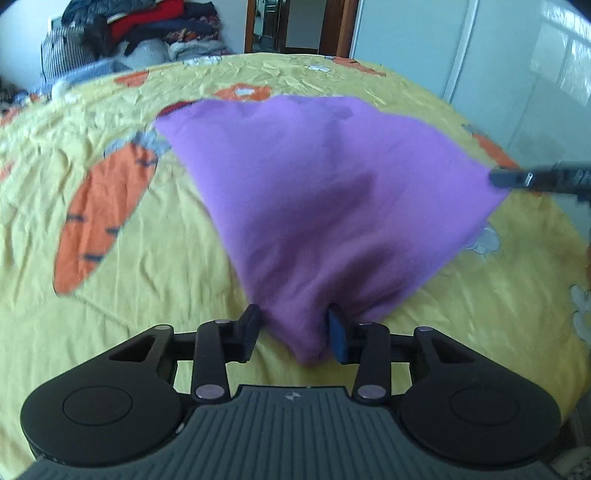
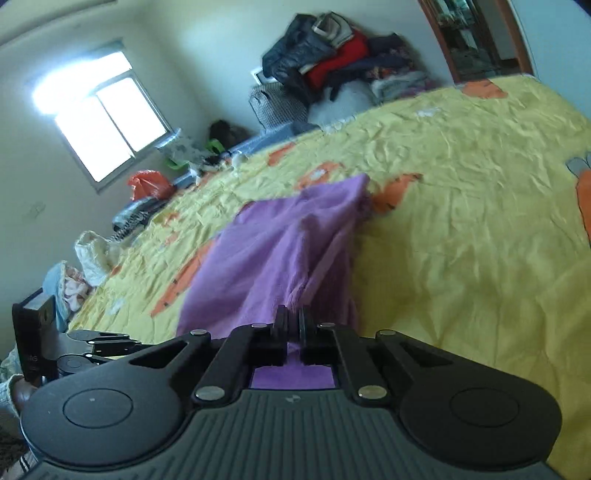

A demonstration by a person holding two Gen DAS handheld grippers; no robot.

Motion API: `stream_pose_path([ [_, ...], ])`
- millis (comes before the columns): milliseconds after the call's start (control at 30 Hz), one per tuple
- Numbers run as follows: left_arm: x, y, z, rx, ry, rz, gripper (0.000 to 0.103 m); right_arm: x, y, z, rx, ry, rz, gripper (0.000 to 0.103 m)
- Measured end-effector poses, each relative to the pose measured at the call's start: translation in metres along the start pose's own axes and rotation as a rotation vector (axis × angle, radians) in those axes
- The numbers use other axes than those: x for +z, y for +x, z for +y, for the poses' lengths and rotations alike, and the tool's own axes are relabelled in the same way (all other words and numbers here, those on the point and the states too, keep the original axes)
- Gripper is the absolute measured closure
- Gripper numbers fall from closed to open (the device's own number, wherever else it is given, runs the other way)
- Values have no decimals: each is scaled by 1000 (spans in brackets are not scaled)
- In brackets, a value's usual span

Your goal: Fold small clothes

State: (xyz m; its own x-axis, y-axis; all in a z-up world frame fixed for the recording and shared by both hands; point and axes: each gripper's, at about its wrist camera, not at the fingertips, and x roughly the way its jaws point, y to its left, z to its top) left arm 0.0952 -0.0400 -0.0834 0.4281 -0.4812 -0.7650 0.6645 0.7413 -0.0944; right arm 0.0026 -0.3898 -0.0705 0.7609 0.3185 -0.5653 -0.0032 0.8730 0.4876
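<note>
A purple cloth (image 1: pixel 332 206) hangs lifted over the yellow carrot-print bedspread (image 1: pixel 110 295), stretched between both grippers. My left gripper (image 1: pixel 295 332) has a bunched corner of the cloth filling the gap between its half-closed fingers, which press on it from both sides. In the left wrist view my right gripper (image 1: pixel 496 179) pinches the cloth's right corner. In the right wrist view the right gripper (image 2: pixel 291 317) is shut tight on a thin edge of the purple cloth (image 2: pixel 273 251), which slopes away down to the bedspread (image 2: pixel 461 240).
A heap of clothes and bedding (image 1: pixel 147 33) is piled past the bed's far edge, next to a doorway (image 1: pixel 295 26). White wardrobe doors (image 1: pixel 498 66) stand on the right. A window (image 2: pixel 103 114) and bags (image 2: pixel 147 184) line the far side; a hand (image 2: pixel 18 395) shows at lower left.
</note>
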Motion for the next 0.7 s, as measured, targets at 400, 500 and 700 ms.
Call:
stream_pose_path([
  [400,72,-24,-37,-38,127,-152,23,56,39,-49,120,201,-68,77],
  [500,89,6,-41,-28,154,-139,23,62,66,-72,208,338,-41,78],
  [700,90,55,-38,-10,213,-59,22,52,94,-88,248,475,28,78],
])
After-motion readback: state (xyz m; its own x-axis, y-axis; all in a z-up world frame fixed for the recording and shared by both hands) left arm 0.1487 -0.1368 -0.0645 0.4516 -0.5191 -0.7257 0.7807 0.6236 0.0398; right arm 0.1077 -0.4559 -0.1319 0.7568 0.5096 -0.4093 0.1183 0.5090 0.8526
